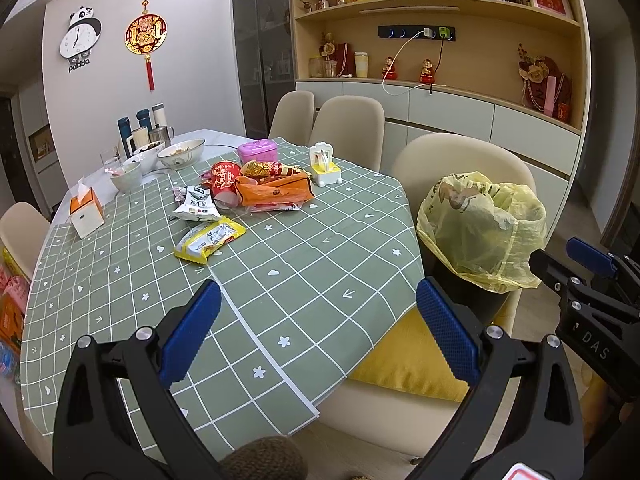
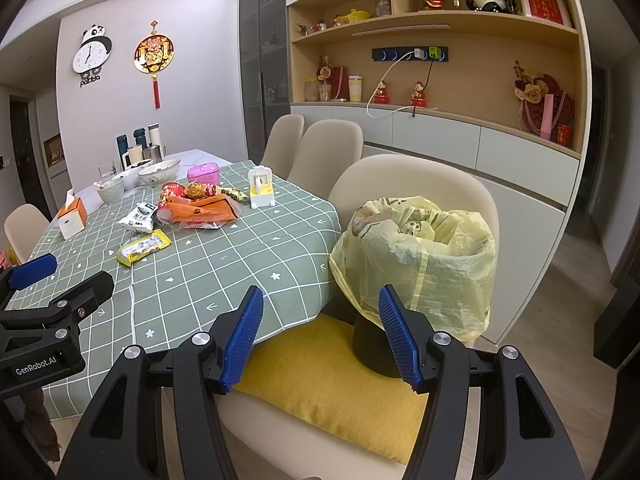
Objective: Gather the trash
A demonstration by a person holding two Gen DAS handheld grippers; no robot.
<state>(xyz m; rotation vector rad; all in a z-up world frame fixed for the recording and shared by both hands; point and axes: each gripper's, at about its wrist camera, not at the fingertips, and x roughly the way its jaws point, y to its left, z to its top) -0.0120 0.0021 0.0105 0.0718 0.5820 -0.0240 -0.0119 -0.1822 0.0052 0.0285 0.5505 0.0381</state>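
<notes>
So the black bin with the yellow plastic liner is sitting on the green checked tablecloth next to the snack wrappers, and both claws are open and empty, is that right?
Not quite. The black bin with the yellow plastic liner sits on the yellow cushion of the beige chair beside the table, as the right wrist view shows. The snack wrappers do lie on the green checked tablecloth, and both claws, left claw and right claw, are open and empty.

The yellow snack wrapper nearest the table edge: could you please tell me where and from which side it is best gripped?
Probably grip the yellow snack wrapper at its near crimped end, which points toward the left hand-held gripper. It lies flat and apart from the other trash, so come in low from the near table edge and pinch that thin seam across its flat faces.
</notes>
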